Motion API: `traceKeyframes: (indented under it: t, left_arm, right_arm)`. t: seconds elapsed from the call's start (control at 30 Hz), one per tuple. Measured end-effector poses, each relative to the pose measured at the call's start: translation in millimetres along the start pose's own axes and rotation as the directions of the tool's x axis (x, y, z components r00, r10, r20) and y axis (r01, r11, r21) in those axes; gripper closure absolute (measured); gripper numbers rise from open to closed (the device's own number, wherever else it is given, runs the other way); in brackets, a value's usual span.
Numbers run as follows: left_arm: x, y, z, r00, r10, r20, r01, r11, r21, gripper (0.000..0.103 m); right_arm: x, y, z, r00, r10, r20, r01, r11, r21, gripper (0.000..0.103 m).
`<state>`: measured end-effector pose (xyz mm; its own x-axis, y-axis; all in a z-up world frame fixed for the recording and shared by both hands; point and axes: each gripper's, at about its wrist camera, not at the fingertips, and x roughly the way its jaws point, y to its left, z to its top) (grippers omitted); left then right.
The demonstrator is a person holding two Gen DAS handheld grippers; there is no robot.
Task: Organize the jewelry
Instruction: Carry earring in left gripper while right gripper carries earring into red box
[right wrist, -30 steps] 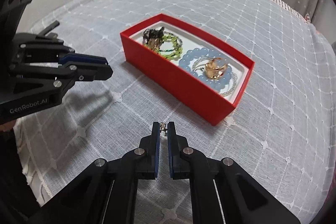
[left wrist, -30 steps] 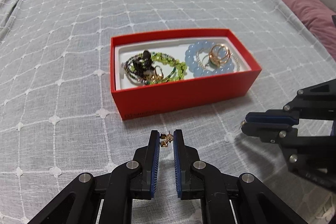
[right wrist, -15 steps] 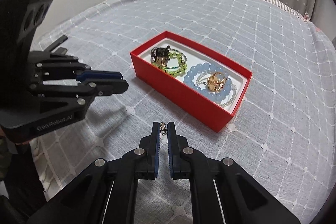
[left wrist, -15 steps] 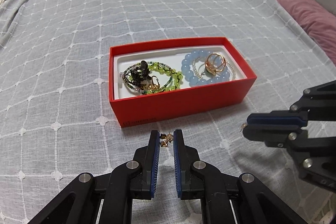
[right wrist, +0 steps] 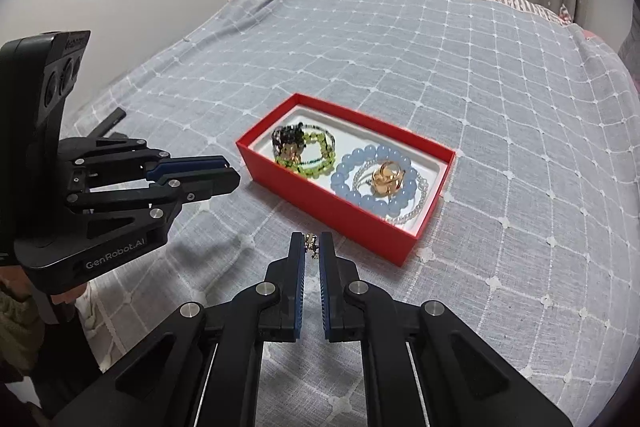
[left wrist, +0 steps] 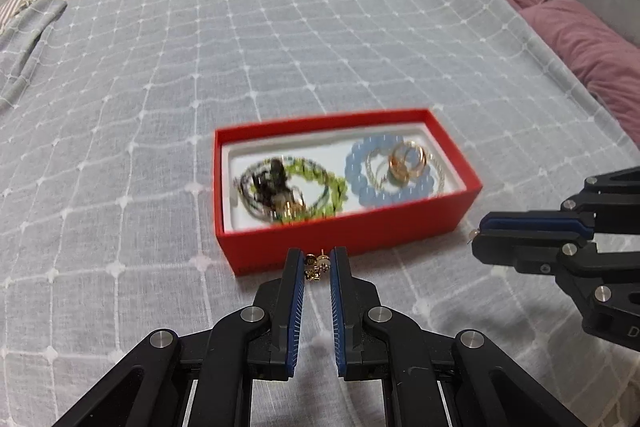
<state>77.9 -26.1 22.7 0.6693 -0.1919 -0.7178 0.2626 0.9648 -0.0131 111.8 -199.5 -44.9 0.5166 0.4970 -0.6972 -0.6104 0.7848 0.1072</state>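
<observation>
We hold small gold earrings (left wrist: 316, 264) in the left gripper (left wrist: 317, 263), fingers nearly together, pinching them at the tips. They are light, slippery and easy to drop. The right gripper (right wrist: 311, 247) clamps another tiny piece (right wrist: 311, 246), perhaps an earring too. Both hover just before the red box (right wrist: 332, 203) on the bedspread (right wrist: 480, 75).

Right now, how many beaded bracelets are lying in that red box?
3, as far as shows: a blue bracelet at the box's right end, a green one at its left end, and a dark one tangled with it. Others may hide in that tangle.
</observation>
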Motion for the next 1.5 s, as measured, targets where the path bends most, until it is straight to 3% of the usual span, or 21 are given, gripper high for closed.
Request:
traceKeyframes:
  t: [0.33,0.63,0.83,1.37,1.43,1.5]
  left_arm:
    - [7.6,9.2,15.8,1.0,-0.015,0.014,0.016,0.998,-0.055,0.095]
    - [27.2,19.8,32.1,0.998,-0.069,-0.006,0.068,0.992,-0.108,0.095]
    - [42.1,17.9,50.3,0.994,-0.108,-0.001,0.107,0.987,-0.123,0.095]
    - [58.1,18.2,53.8,0.995,-0.099,-0.02,0.095,0.986,-0.138,0.095]
    - [60.1,16.4,53.1,0.996,-0.087,-0.029,0.083,0.987,-0.134,0.092]
    - [60.0,15.1,52.9,0.996,-0.083,-0.028,0.079,0.988,-0.132,0.079]
  right_arm:
    - [0.4,-12.7,11.8,0.999,-0.018,0.028,0.016,0.998,0.062,0.096]
    - [17.6,-20.7,27.0,0.998,-0.051,0.046,0.046,0.993,0.106,0.096]
    - [31.2,-30.7,36.2,0.998,-0.029,0.052,0.021,0.989,0.145,0.096]
    - [47.7,-43.7,48.2,0.998,-0.021,0.057,0.01,0.982,0.19,0.095]
    - [46.9,-44.0,48.4,0.998,-0.016,0.062,0.004,0.982,0.191,0.095]
    - [44.7,-44.3,48.7,0.997,-0.028,0.073,0.013,0.98,0.196,0.094]
